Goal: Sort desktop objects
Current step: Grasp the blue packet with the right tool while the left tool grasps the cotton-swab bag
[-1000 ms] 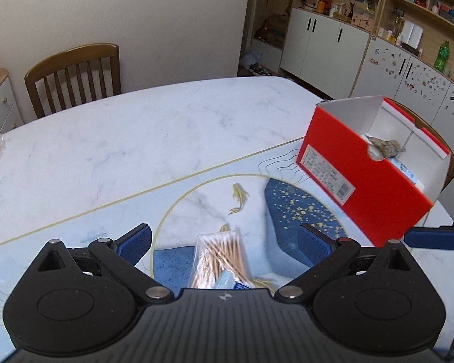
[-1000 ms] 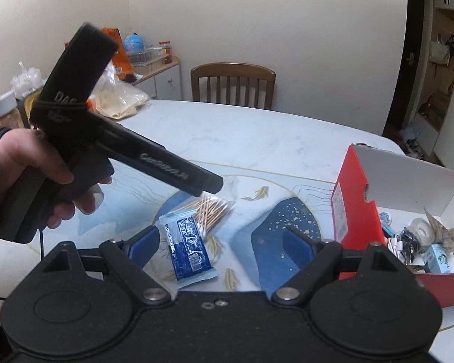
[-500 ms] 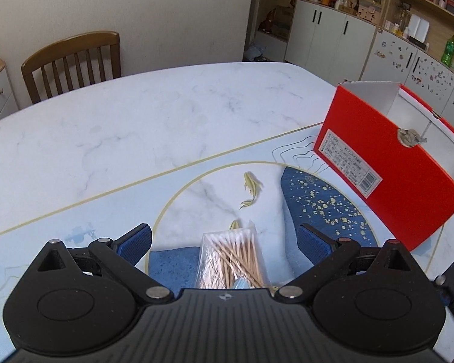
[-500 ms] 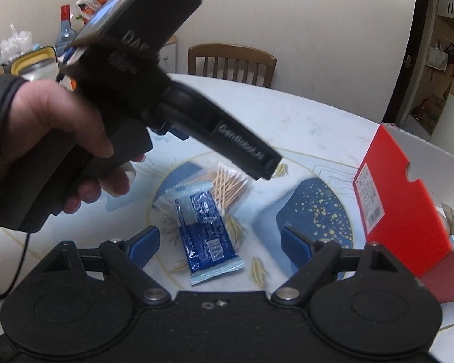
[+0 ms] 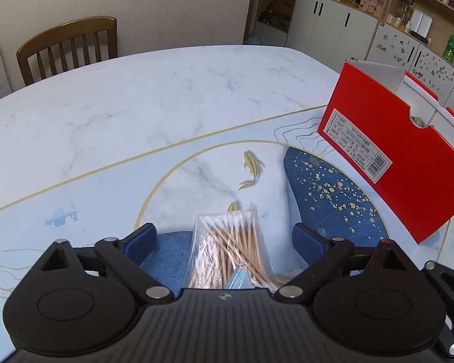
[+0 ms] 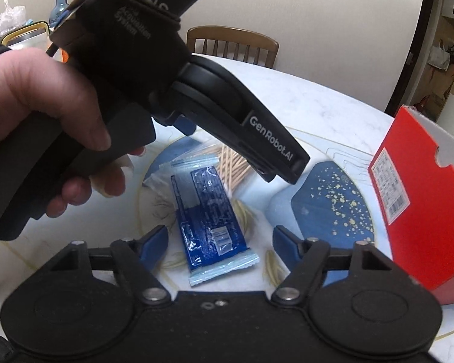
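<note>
The left gripper (image 5: 224,239) has its blue fingers (image 5: 142,240) spread wide, empty, with the clear bag of cotton swabs (image 5: 231,249) lying on the table (image 5: 136,103) between them and reaching past their tips. Only the right wrist view shows the whole blue sachet (image 6: 207,213), flat on the table between the parted, empty fingers of the right gripper (image 6: 221,239), one end tucked against the swabs; the left view catches just a pale-blue corner. That view also shows the person's hand (image 6: 45,115) around the left gripper's handle. The red box (image 5: 393,157) stands beyond the right fingertip in both views. Compared with a second ago, both grippers sit lower and closer to their items.
</note>
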`<action>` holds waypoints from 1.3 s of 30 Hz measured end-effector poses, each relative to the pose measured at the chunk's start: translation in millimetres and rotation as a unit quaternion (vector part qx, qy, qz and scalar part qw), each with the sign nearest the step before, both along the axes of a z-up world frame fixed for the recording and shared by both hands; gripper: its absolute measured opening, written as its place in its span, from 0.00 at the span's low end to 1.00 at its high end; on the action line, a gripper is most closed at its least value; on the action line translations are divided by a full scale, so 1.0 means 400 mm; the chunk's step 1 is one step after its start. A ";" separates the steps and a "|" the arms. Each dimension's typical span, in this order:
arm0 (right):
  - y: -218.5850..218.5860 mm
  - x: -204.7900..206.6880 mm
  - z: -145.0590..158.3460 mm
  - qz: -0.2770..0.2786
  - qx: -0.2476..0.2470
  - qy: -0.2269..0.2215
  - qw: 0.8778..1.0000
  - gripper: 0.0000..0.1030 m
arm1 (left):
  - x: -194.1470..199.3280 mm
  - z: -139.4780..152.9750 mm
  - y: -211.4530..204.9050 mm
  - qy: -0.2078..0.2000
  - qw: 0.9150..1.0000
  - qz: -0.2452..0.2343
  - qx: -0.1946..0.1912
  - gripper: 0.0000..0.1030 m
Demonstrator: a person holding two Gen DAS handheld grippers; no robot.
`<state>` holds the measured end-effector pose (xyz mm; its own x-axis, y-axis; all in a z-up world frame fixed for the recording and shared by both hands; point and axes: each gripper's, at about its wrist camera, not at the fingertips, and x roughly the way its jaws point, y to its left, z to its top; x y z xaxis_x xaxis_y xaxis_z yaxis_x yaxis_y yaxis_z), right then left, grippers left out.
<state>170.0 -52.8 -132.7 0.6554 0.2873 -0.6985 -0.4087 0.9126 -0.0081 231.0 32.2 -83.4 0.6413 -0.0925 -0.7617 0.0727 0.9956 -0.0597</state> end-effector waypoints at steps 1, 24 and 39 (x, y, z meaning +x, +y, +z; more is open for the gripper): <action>0.002 -0.001 0.000 0.001 -0.001 -0.003 1.000 0.69 | 0.000 -0.002 0.000 0.000 1.000 0.000 0.001 0.91; 0.015 -0.016 0.034 0.025 -0.001 -0.003 1.000 0.37 | 0.002 -0.004 -0.006 -0.007 1.000 -0.010 0.004 0.33; -0.048 -0.070 0.086 0.006 -0.009 -0.003 1.000 0.37 | -0.005 0.053 -0.027 -0.024 1.000 -0.012 -0.005 0.33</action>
